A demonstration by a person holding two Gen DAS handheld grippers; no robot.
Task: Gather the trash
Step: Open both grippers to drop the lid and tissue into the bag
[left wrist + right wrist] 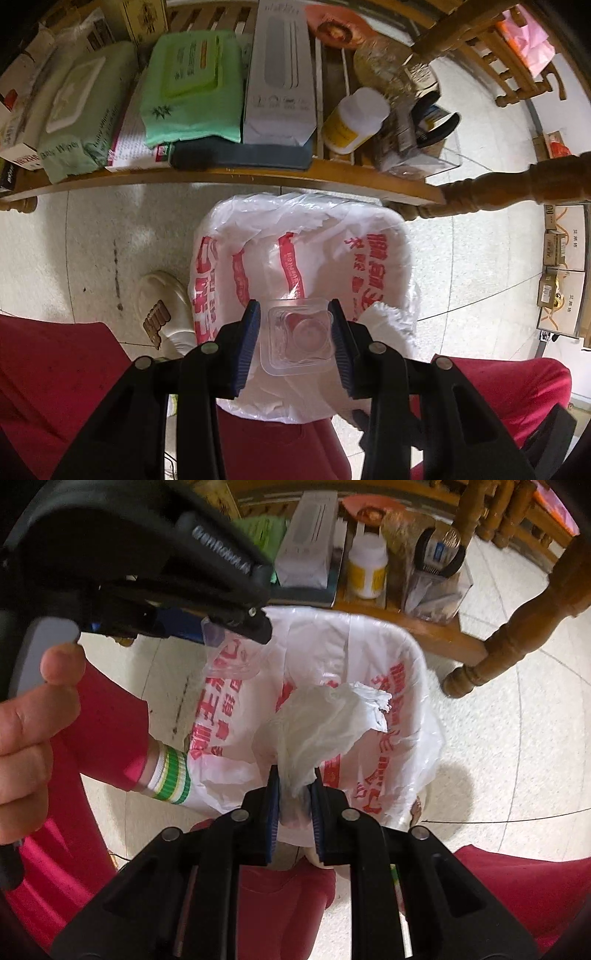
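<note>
A trash bin lined with a white plastic bag with red print [373, 236] stands on the floor below both grippers; it also shows in the right wrist view [369, 642]. My left gripper [295, 332] is shut on a clear plastic cup [297, 338] and holds it over the bin's near side; the cup shows in the right wrist view [231, 661] under the left gripper's body. My right gripper [293, 794] is shut on a crumpled white tissue [328, 720] above the bin opening; the tissue's edge shows in the left wrist view [388, 321].
A low wooden shelf [236, 177] behind the bin holds wet-wipe packs [192, 85], a white box [280, 74], a white-and-yellow bottle [354, 122] and a clear container [417, 147]. A wooden chair leg [517, 635] stands right. Red-trousered legs [55, 376] and a slipper [162, 314] flank the bin.
</note>
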